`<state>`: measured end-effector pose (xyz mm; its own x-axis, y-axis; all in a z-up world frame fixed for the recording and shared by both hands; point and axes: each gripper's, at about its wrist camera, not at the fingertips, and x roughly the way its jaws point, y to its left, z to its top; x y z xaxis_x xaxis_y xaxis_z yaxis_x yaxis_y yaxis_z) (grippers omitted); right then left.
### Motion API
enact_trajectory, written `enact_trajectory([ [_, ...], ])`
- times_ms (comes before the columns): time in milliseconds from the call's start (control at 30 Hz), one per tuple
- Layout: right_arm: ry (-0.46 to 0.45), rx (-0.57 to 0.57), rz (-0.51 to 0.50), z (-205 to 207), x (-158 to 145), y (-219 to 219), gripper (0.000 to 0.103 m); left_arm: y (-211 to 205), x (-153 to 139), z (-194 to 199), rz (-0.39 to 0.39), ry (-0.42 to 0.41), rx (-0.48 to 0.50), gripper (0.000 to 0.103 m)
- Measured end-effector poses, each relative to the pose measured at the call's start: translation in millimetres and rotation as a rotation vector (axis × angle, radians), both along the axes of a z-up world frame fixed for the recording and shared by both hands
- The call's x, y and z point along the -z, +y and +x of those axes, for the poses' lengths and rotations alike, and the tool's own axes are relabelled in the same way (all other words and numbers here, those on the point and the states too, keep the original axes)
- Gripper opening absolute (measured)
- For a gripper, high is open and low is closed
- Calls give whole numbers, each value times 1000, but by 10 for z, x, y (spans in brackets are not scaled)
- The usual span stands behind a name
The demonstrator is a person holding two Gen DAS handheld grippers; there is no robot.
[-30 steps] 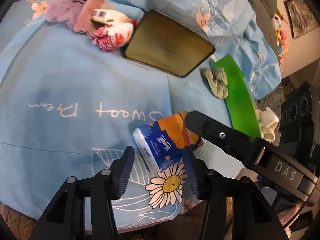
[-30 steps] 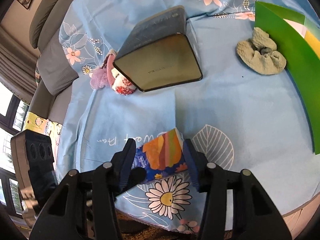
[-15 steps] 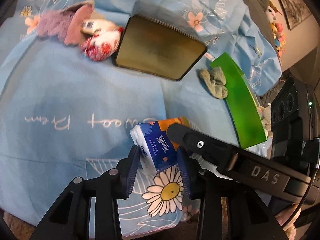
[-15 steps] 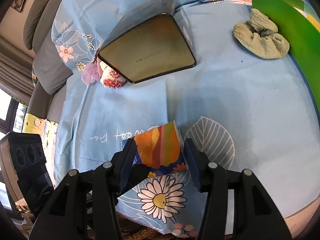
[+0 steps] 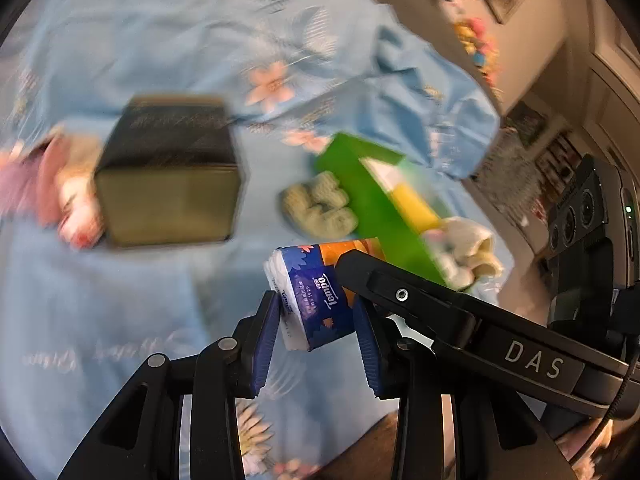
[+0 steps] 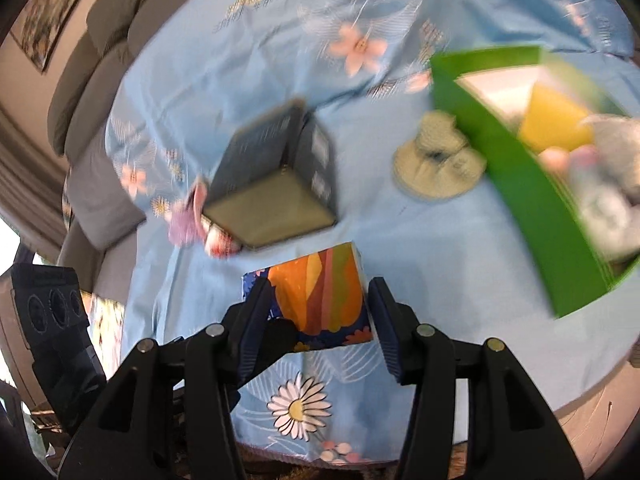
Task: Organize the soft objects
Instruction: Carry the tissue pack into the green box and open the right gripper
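A blue and orange Tempo tissue pack (image 5: 316, 292) is held off the blue floral cloth (image 5: 100, 280). My left gripper (image 5: 316, 312) is shut on its blue end. My right gripper (image 6: 316, 304) is shut on its orange end (image 6: 320, 296). A green box (image 6: 516, 184) at the right holds a yellow item and soft toys. A grey-green knitted item (image 6: 440, 168) lies on the cloth beside the box; it also shows in the left wrist view (image 5: 320, 208).
A dark box (image 6: 272, 196) stands mid-table, with a pink and red soft item (image 6: 192, 224) at its left side. A grey sofa (image 6: 92, 92) is behind the table. The table's near edge (image 6: 580, 392) is below the grippers.
Both grippers have lifted the tissue pack off the cloth and swung it right, toward the green box. The view is blurred by the motion.
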<state>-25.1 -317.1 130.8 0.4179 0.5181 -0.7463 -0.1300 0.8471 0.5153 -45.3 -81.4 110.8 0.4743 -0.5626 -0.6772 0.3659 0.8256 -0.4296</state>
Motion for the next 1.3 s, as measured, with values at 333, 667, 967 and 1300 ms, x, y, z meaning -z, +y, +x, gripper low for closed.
enact_trajectory([
  [333, -141, 270, 36, 80, -455, -946, 50, -951, -508, 239, -26, -126, 191, 38],
  [667, -177, 422, 68, 227, -503, -1457, 50, -1470, -545, 478, -53, -115, 270, 38],
  [967, -141, 492, 86, 539, -320, -1642, 50, -1727, -471, 787, -40, -103, 268, 38],
  [1300, -125, 509, 98, 908, -75, -1688, 50, -1766, -215, 1176, -64, -60, 268, 38],
])
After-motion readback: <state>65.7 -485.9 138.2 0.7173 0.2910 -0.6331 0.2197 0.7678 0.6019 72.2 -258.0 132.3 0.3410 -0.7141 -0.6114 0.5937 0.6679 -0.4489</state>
